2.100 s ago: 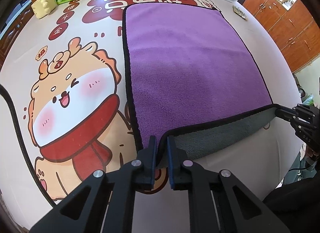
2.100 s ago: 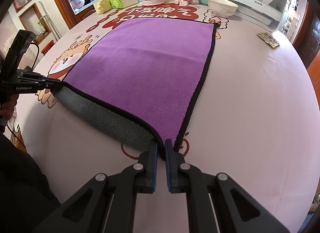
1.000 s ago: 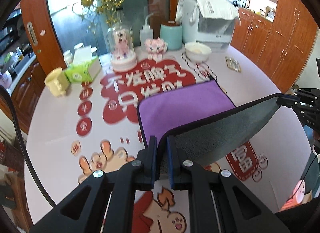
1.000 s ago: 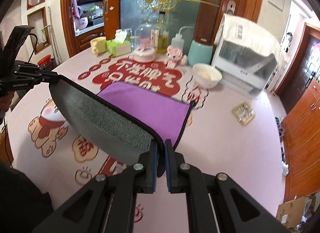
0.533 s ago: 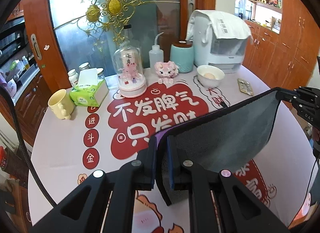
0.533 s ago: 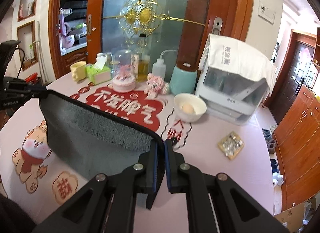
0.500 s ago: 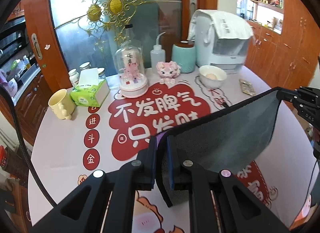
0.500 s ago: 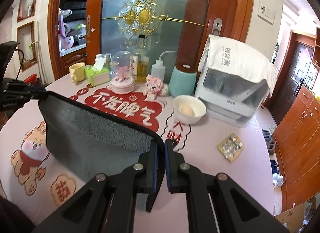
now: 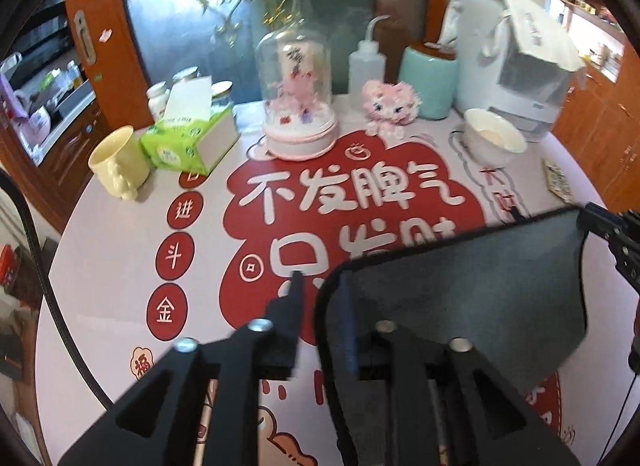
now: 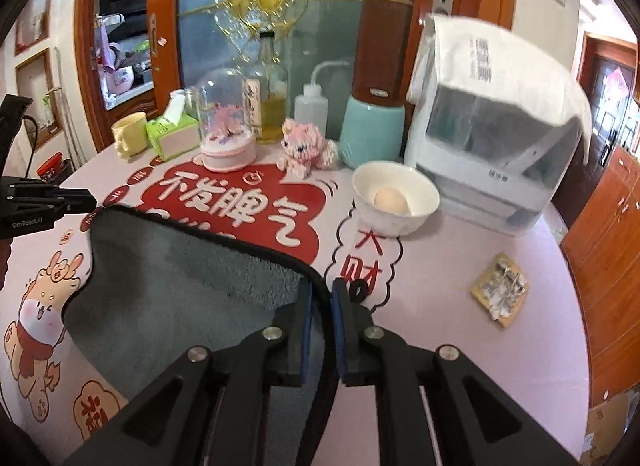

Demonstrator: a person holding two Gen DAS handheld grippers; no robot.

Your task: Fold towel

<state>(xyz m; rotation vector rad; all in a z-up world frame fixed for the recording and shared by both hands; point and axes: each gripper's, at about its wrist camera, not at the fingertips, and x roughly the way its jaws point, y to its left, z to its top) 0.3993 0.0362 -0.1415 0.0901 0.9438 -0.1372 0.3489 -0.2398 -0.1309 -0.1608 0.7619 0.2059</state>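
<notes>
The towel [image 9: 472, 298] shows its grey underside with a black hem, folded forward over the table's far half. My left gripper [image 9: 320, 286] stands open; the towel's corner lies against its right finger [image 9: 346, 318], the left finger apart from it. My right gripper [image 10: 322, 294] still pinches the hem of the towel [image 10: 180, 290] at the other corner, its jaws slightly parted. The right gripper shows at the right edge of the left wrist view [image 9: 612, 234]; the left gripper shows at the left edge of the right wrist view [image 10: 48, 201].
Beyond the towel stand a white bowl with an egg [image 10: 394, 197], a pink toy cat [image 10: 304, 147], a glass dome [image 9: 298, 105], a tissue box [image 9: 188, 137], a yellow mug [image 9: 118, 163], a teal canister [image 10: 372, 137] and a covered appliance [image 10: 496, 137]. A foil packet [image 10: 500, 294] lies right.
Both grippers carried the towel's near edge up and forward over the far half. The left gripper has now opened off its corner; the right jaws have loosened slightly.
</notes>
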